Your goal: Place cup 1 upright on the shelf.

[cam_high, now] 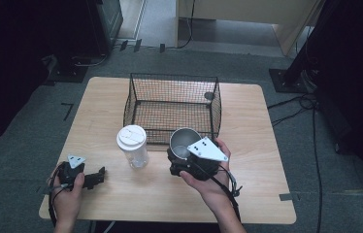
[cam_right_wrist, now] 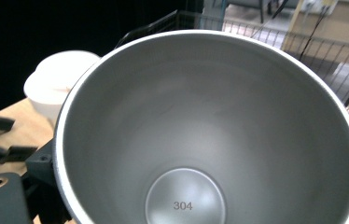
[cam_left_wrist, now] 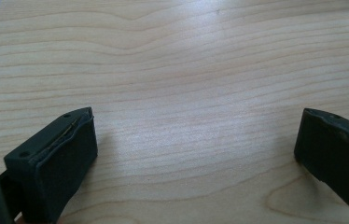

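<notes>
A steel cup (cam_high: 183, 139) is held off the table with my right gripper (cam_high: 189, 162) shut on it, just in front of the wire basket (cam_high: 136, 97). The right gripper view looks straight into the steel cup (cam_right_wrist: 200, 116), with a black jaw beside its lower left wall. A clear plastic cup with a white lid (cam_high: 132, 145) stands upright to the left of the steel cup; its lid (cam_right_wrist: 56, 84) appears behind the steel rim. My left gripper (cam_high: 97, 177) rests on the table's near left part. Its jaws are open with only bare wood between them (cam_left_wrist: 196, 140).
The black wire basket stands at the middle back of the wooden table (cam_high: 257, 145) and its mesh (cam_right_wrist: 303, 51) rises behind the steel cup. Grey carpet, cables and dark stands surround the table.
</notes>
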The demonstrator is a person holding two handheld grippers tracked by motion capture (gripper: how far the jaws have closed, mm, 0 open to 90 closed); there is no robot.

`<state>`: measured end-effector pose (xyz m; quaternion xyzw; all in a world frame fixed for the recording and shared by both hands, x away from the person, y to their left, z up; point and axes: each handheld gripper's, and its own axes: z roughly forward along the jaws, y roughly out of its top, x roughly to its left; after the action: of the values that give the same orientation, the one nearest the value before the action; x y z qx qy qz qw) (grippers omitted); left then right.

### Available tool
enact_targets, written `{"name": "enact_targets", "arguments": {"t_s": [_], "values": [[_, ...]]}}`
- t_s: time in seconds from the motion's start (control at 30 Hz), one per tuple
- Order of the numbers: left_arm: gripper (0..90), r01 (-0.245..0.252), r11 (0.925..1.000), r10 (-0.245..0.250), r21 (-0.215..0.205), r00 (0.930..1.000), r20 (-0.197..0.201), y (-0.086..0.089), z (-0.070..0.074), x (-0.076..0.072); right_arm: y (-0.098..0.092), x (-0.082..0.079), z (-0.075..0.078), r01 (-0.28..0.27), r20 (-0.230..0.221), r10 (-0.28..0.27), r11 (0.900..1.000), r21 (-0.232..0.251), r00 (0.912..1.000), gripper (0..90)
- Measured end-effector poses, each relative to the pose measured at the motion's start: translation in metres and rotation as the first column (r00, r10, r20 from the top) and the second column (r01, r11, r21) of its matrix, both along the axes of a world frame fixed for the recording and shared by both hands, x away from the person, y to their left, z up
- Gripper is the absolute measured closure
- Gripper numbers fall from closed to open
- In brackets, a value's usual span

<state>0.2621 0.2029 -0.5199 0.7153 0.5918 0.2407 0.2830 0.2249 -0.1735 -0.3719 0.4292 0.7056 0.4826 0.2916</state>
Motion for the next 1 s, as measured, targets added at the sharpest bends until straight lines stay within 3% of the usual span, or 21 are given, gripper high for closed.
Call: {"name": "enact_targets", "arguments": {"t_s": [0.5,1.0], "values": [[0.0,0.001,1.0000,-0.001,0.000,1.0000,-0.002,0.000,0.000,0.000,-0.010,0.011,0.018,0.049,0.086,-0.050,0.999,0.019,0.9950,7.5],[0.0,0.000,1.0000,0.000,-0.001,1.0000,-0.001,0.000,0.000,0.000,-0.020,0.028,0.023,0.115,0.160,-0.124,0.991,0.065,0.9792,7.5]]}}
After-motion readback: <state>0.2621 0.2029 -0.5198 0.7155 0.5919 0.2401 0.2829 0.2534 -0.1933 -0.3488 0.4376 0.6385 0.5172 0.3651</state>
